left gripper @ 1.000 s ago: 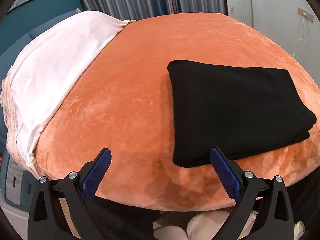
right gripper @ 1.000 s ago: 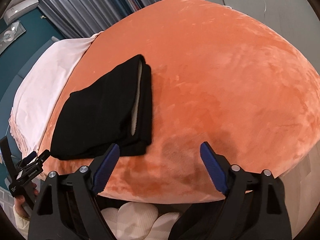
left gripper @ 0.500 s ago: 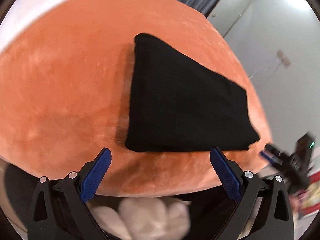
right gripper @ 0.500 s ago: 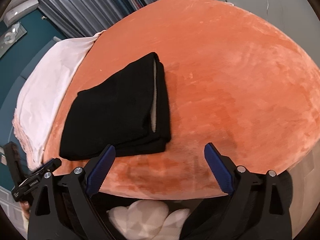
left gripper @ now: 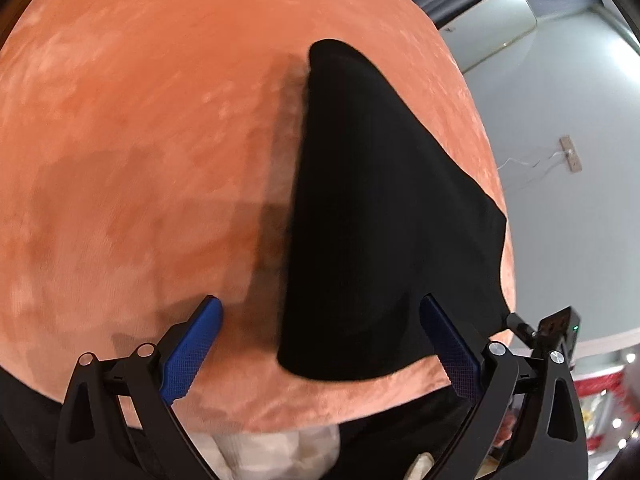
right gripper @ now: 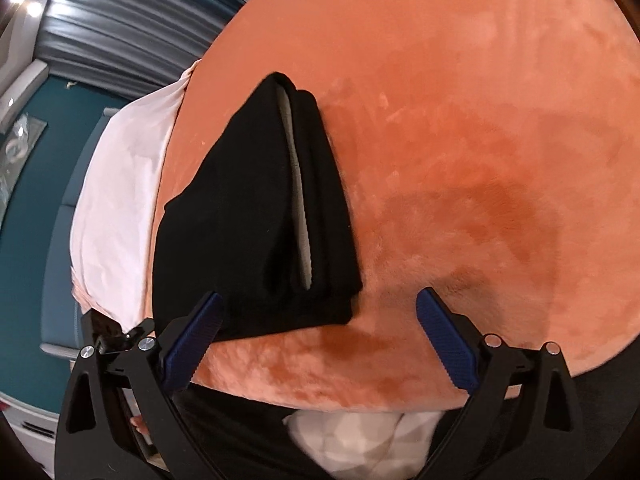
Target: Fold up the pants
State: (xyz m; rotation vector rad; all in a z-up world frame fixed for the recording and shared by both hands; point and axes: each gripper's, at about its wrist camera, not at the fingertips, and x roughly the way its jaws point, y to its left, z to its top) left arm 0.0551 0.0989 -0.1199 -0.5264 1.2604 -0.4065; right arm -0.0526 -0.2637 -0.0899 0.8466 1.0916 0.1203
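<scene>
Orange plush bedding (left gripper: 160, 140) fills both views, with grey curtains (right gripper: 120, 20) behind it. On it lie the folded black pants (left gripper: 380, 220), close to the near edge. The left gripper (left gripper: 320, 344) hangs over that edge, angled downward, jaws wide apart; the pants' near corner sits between its blue pads (left gripper: 192, 348) without touching either. The right gripper (right gripper: 320, 340) tilts down likewise, its jaws opening, with only the pants' near right corner and bare plush between them. Only the right view shows the stacked layers with a pale lining strip (right gripper: 298, 184) and a pink blanket (right gripper: 120, 208) beyond. Only the left view shows the grey wall (left gripper: 560, 160) and part of the other gripper at the right edge.
</scene>
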